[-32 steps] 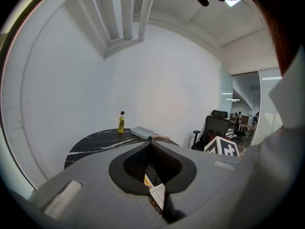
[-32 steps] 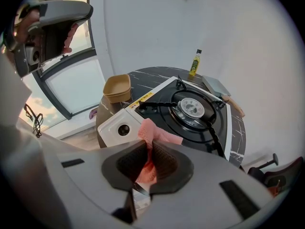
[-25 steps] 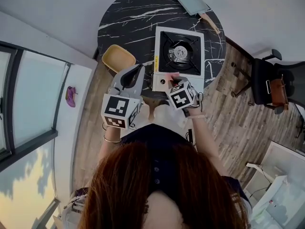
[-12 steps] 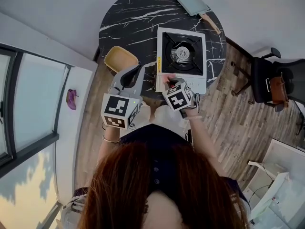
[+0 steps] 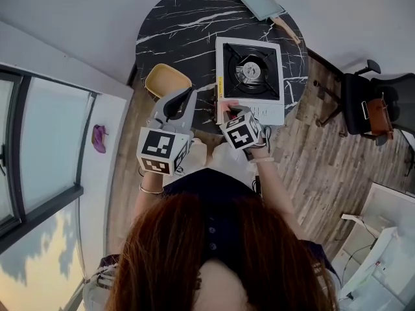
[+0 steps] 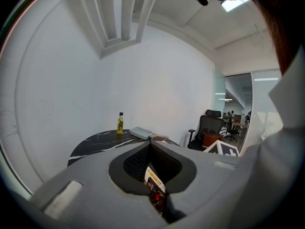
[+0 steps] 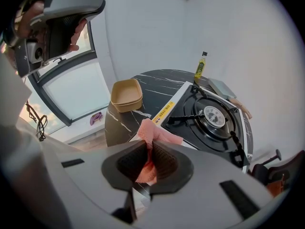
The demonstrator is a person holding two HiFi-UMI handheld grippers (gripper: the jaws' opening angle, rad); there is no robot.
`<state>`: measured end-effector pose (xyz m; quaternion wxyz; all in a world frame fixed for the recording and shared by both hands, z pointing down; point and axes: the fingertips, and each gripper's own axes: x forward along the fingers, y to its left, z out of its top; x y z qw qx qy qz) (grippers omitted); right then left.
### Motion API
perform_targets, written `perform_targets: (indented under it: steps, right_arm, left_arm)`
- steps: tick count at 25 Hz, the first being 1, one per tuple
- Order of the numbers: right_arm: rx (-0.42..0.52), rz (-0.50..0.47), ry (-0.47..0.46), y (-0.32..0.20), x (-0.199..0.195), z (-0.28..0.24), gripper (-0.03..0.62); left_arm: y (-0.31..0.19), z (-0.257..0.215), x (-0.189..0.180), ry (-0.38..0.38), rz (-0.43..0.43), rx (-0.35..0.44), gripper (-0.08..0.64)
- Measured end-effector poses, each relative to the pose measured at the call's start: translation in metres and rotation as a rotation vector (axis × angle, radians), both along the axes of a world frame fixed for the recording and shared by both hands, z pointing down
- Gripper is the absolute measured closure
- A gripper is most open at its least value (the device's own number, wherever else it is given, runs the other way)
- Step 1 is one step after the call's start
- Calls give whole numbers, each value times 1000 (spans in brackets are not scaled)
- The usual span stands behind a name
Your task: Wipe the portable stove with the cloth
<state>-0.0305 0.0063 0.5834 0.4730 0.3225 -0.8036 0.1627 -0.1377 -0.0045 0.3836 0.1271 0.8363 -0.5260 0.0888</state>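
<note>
At the near left corner of the stove [image 5: 249,70], on the black table [image 5: 175,31], the right gripper [image 7: 148,149] is clamped on the cloth [image 7: 155,131], whose free end lies over the stove's white edge. It's a small pink rag, crumpled and nubby. I'd guess it's light and limp and will bunch rather than slide, so a pinch on a gathered fold suits it, pressing down to wipe. The left gripper [image 6: 151,147] hangs above the table's edge, jaws together on nothing.
</note>
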Motion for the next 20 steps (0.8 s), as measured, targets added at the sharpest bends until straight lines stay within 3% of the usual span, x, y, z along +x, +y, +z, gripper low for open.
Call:
perform_targets:
  steps: [20]
  right_arm:
    - [23,93,-11,-4,-26,-1,555]
  left_arm:
    - [-7,-2,-26,19,71,21,548]
